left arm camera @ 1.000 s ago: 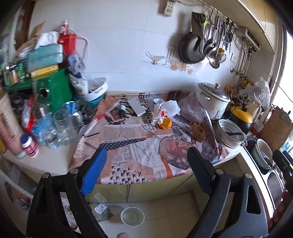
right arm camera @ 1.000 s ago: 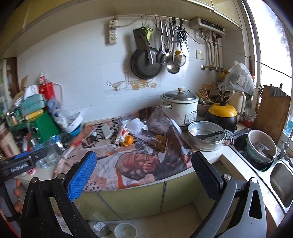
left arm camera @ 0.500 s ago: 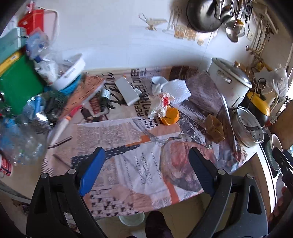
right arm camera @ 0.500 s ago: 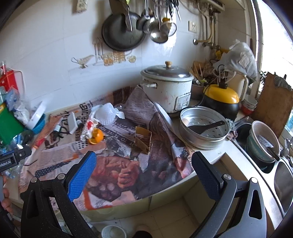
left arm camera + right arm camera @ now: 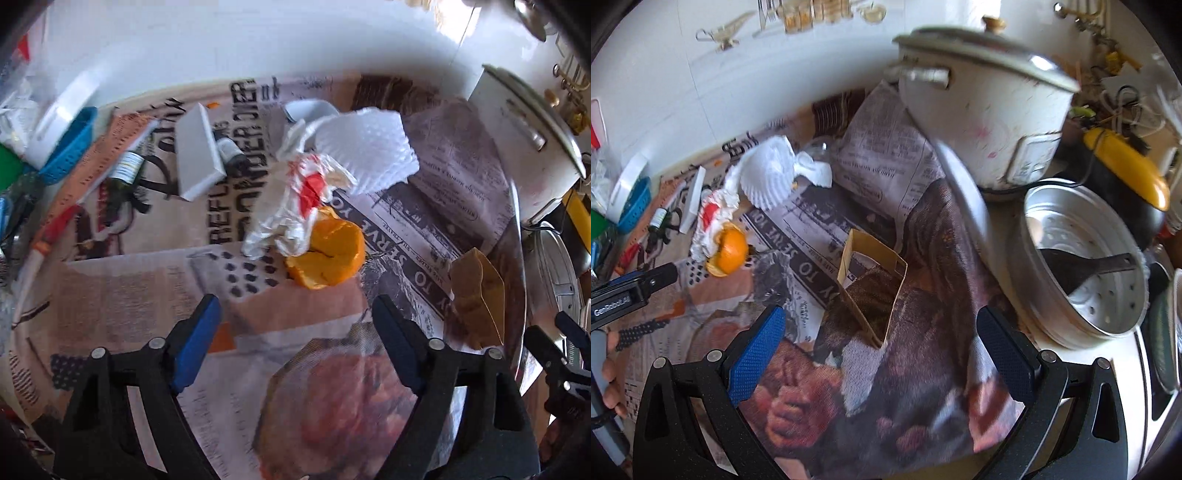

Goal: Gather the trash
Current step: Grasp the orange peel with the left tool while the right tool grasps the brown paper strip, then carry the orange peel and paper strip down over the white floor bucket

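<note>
Nothing is collected yet, as far as I can judge: all the trash I can see lies on the newspaper (image 5: 258,387) that covers the table. My left hand-held gripper (image 5: 295,314) hangs over the paper with nothing between its jaws; they have just been closing a little but stand well apart. Just beyond its tips lies the orange peel (image 5: 328,254), touching the crumpled wrapper (image 5: 295,206), and the white tissue (image 5: 365,147) rests against the wrapper's far side. My right hand-held gripper (image 5: 882,325) is spread wide and empty too, with the open cardboard sleeve (image 5: 871,280) standing tilted on the paper right ahead of it, between the jaws in the view but untouched. So I reckon the peel, wrapper, tissue and sleeve are all left to pick up, and no bin or bag for them shows in either view. Both views are smeared with blur. The small bottle (image 5: 125,170) and flat white box (image 5: 197,151) further left may or may not count as trash; I cannot tell. The pile at the left edge is cut off, and the rice cooker (image 5: 982,110) and steamer tray (image 5: 1082,266) hide the table behind them.
</note>
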`<state>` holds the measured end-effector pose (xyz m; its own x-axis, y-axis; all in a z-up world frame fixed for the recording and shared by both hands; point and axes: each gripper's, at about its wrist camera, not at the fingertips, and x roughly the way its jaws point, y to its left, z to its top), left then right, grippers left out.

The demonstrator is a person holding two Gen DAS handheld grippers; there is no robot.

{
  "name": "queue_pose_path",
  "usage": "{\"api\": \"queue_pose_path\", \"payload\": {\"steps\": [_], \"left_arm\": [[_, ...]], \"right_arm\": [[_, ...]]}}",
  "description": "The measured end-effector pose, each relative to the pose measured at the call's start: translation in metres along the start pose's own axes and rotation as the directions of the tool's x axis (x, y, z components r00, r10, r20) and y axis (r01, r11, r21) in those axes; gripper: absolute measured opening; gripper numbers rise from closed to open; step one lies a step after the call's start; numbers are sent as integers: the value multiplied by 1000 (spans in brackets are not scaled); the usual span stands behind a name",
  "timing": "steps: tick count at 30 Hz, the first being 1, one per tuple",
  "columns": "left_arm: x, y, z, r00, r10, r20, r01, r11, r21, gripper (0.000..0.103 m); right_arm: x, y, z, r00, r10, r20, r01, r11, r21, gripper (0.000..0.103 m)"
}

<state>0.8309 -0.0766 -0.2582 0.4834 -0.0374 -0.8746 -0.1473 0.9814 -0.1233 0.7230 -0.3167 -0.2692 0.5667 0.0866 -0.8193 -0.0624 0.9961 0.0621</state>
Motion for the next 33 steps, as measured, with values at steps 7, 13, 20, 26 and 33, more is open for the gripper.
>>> {"api": "queue_pose_path", "payload": {"steps": [7,13,20,26,33], "left_arm": [[45,-4,13,999,-10,-50,6,996,-86,74],[62,0,22,993,-110,-45,101,979,-177,61],[61,-13,21,996,-91,-23,87,987,-139,42],[45,-16,14,994,-109,-23,106,989,-107,14],[5,-14,7,995,-97,32,98,994,-42,9]], "right_arm": [[40,-9,12,994,68,-84,-70,997,-17,101],[58,-23,13,983,123,-138,-121,992,28,78],[56,-22,10,977,164,-139,-163,986,20,39],[49,-15,10,973,198,-115,-197,980,23,20],[28,-5,17,970,240,-48,-239,971,19,15]]}}
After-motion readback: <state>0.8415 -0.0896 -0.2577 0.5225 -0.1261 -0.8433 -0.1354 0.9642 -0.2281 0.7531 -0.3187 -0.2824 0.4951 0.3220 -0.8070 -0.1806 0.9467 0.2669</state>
